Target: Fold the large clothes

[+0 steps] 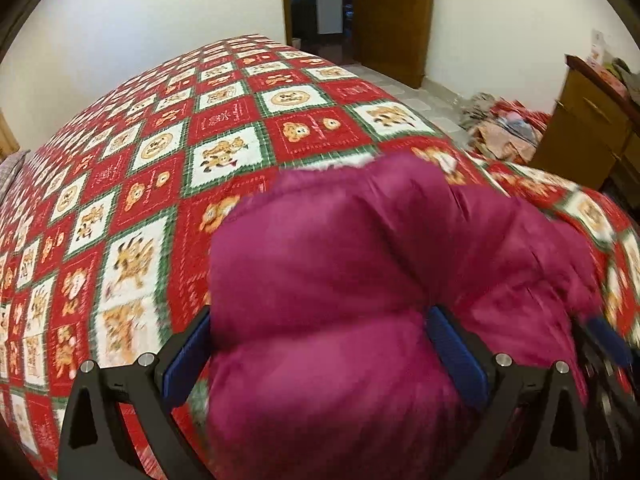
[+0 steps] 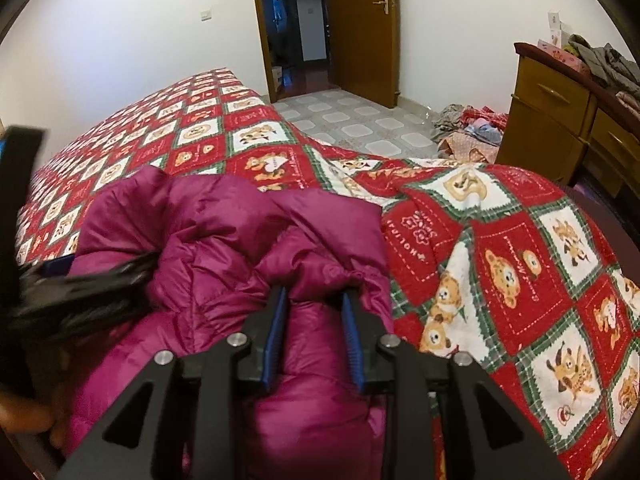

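Jacket (image 2: 224,240), magenta quilted puffer, lies bunched on bed at near edge, on red-white-green teddy-bear quilt (image 2: 520,264). Left gripper (image 1: 320,344): fingers (image 1: 456,352) wide apart, thick padded fold bulging between them, blue pads pressing both sides. Right gripper (image 2: 314,332): fingers (image 2: 352,336) narrow, clamped on slim roll of jacket fabric. Left gripper also visible, blurred, at left of right wrist view. Far: open wooden door (image 2: 360,28), tiled floor (image 2: 352,120), clothes pile (image 2: 468,128) on floor, wooden dresser (image 2: 560,112) at right.
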### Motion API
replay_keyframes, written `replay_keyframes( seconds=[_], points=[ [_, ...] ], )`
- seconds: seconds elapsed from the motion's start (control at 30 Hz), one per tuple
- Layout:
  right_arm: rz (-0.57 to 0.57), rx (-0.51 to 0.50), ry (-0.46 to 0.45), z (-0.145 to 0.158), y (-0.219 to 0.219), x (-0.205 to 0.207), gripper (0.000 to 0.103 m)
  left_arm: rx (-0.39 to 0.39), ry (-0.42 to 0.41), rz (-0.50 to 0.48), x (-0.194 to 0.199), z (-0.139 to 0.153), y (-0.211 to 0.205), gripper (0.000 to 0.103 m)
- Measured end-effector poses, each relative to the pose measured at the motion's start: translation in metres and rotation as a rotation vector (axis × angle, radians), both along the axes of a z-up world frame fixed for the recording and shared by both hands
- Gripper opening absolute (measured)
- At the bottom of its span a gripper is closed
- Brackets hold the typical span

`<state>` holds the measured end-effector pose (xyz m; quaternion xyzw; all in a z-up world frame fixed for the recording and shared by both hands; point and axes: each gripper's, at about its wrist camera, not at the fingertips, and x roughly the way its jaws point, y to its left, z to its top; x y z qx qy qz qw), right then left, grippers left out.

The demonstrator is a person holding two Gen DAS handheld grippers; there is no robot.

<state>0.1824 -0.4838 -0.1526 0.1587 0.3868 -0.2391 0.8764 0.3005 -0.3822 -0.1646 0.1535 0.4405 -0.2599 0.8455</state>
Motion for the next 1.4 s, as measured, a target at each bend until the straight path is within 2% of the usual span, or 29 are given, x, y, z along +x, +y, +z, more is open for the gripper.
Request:
replay_keyframes(
  seconds=[0.07,0.1,0.13,0.2,0.33,0.5,0.67,0.77,0.87,1.03,1.23,1.4],
  points=[
    [-0.021,-0.004,-0.003,0.002,-0.002,-0.004,0.052,-0.007,-0.015,-0.014,-0.013,0.009,0.012,0.102],
    [-0.046,-0.002,-0.004,0.003,-0.005,-0.011,0.069,-0.008,-0.037,-0.026,-0.024,0.016,0.021,0.102],
    [-0.073,0.012,-0.018,0.005,-0.007,-0.021,0.075,-0.009,-0.051,-0.039,-0.031,0.021,0.028,0.102],
    [-0.101,0.045,-0.065,0.012,-0.005,-0.044,0.075,-0.003,-0.082,-0.056,-0.049,0.029,0.046,0.102],
    [-0.129,-0.013,-0.08,0.03,0.023,-0.081,0.075,-0.021,-0.147,-0.048,-0.083,0.038,0.081,0.102],
    [-0.146,-0.05,-0.065,0.038,0.067,-0.12,0.075,-0.044,-0.102,-0.075,-0.113,0.037,0.111,0.102],
    [-0.154,-0.09,-0.062,0.04,0.099,-0.142,0.075,-0.022,-0.112,-0.054,-0.141,0.036,0.134,0.102],
    [-0.149,-0.089,-0.068,0.038,0.114,-0.152,0.075,-0.044,-0.11,-0.058,-0.156,0.038,0.148,0.102],
    [-0.147,-0.084,-0.072,0.037,0.125,-0.156,0.075,-0.058,-0.161,-0.033,-0.173,0.047,0.166,0.102],
    [-0.079,-0.098,-0.052,0.041,0.149,-0.161,0.075,-0.052,-0.237,-0.011,-0.202,0.056,0.191,0.102],
    [-0.074,-0.068,-0.116,0.054,0.162,-0.195,0.075,-0.09,-0.246,-0.001,-0.227,0.065,0.212,0.102],
    [-0.044,-0.081,-0.165,0.071,0.173,-0.212,0.075,-0.112,-0.301,0.009,-0.252,0.079,0.222,0.102]
  ],
)
